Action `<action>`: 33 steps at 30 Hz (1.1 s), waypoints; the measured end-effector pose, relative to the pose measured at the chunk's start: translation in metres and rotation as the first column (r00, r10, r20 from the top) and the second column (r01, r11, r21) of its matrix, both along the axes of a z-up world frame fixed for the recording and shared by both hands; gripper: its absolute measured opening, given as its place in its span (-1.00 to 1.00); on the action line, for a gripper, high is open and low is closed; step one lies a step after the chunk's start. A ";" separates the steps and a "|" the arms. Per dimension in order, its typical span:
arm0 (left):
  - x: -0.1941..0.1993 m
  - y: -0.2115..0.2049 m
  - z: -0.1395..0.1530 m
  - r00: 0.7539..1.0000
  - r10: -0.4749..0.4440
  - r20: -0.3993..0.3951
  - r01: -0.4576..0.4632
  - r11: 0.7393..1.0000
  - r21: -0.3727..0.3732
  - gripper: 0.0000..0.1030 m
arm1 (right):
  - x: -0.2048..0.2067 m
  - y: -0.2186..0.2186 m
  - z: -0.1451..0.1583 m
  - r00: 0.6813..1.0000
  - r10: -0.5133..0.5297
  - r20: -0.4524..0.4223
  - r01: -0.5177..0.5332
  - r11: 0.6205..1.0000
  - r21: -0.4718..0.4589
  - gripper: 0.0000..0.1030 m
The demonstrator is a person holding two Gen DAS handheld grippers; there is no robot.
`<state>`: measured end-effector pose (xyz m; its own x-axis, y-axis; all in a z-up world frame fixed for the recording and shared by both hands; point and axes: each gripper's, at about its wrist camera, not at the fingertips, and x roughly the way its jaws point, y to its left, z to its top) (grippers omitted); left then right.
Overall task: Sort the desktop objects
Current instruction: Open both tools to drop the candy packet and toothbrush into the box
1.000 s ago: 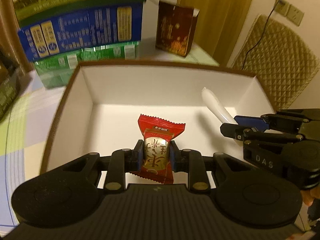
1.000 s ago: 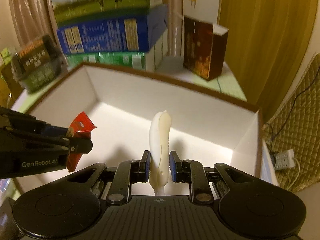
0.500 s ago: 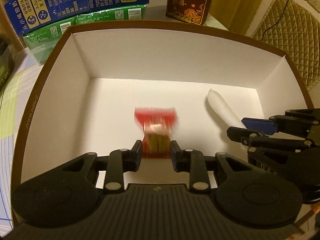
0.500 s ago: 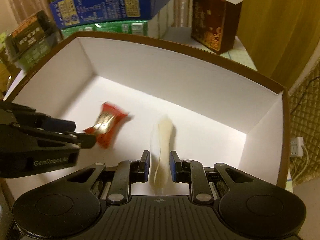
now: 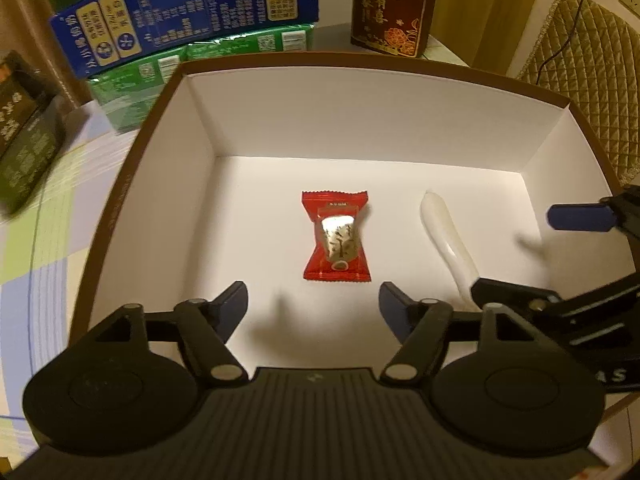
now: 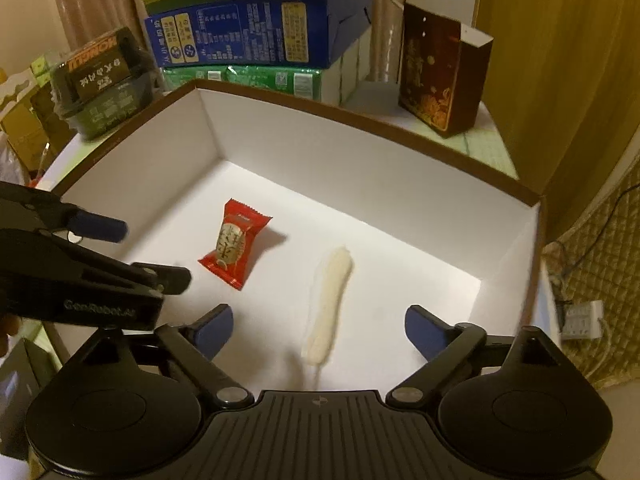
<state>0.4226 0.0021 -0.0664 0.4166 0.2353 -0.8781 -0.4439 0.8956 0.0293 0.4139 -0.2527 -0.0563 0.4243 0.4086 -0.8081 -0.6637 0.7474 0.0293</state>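
A red wrapped candy (image 5: 336, 238) lies flat on the white floor of a brown-rimmed cardboard box (image 5: 360, 120). It also shows in the right wrist view (image 6: 233, 249). A white elongated packet (image 5: 448, 242) lies to its right on the box floor, and shows in the right wrist view (image 6: 330, 304). My left gripper (image 5: 313, 306) is open and empty, just above and behind the candy. My right gripper (image 6: 319, 326) is open and empty, over the near end of the white packet. The box rim shows in the right wrist view (image 6: 360, 118).
Stacked blue and green cartons (image 5: 192, 12) stand behind the box at the left. A dark red gift box (image 5: 390, 8) stands behind it at the right. A dark package (image 5: 24, 132) sits to the left. A quilted chair (image 5: 592, 64) is at the far right.
Both grippers opened and let go. The candy and the white packet dropped and now lie on the box floor. Both grippers have pulled back slightly.
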 end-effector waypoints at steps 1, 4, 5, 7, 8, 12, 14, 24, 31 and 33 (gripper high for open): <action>-0.002 -0.001 0.002 1.000 0.008 -0.001 -0.008 1.000 0.007 0.42 | -0.002 -0.002 0.003 1.000 0.006 0.005 -0.006 1.000 0.006 0.85; -0.009 -0.007 0.007 1.000 0.021 0.007 -0.021 0.999 0.025 0.49 | -0.009 -0.008 0.009 1.000 0.019 0.018 -0.020 1.000 0.021 0.90; -0.011 -0.008 0.009 1.000 0.028 0.010 -0.028 0.999 0.028 0.55 | -0.012 -0.009 0.012 0.999 0.023 0.026 -0.024 0.999 0.023 0.91; -0.017 -0.012 0.014 0.999 0.039 0.020 -0.040 0.999 0.035 0.56 | -0.017 -0.012 0.016 0.999 0.029 0.040 -0.030 0.999 0.027 0.96; -0.020 -0.014 0.016 0.999 0.045 0.025 -0.046 0.998 0.038 0.57 | -0.020 -0.014 0.018 0.999 0.031 0.045 -0.032 0.999 0.029 0.96; -0.030 -0.022 0.027 0.997 0.064 0.043 -0.066 0.997 0.051 0.62 | -0.030 -0.021 0.025 0.999 0.029 0.046 -0.032 0.998 0.051 0.96; -0.035 -0.026 0.032 0.996 0.067 0.052 -0.070 0.996 0.055 0.62 | -0.036 -0.023 0.029 0.998 0.033 0.050 -0.036 0.998 0.059 0.96; -0.063 -0.046 0.058 0.993 0.072 0.094 -0.080 0.994 0.080 0.70 | -0.073 -0.040 0.052 0.996 -0.016 0.084 0.007 0.994 0.112 0.96; -0.085 -0.058 0.076 0.992 0.028 0.121 -0.040 0.994 0.099 0.74 | -0.104 -0.052 0.067 0.993 -0.082 0.085 0.068 0.985 0.156 0.96; -0.093 -0.061 0.080 0.992 0.018 0.128 -0.030 0.995 0.096 0.74 | -0.113 -0.053 0.070 0.991 -0.103 0.082 0.088 0.982 0.168 0.96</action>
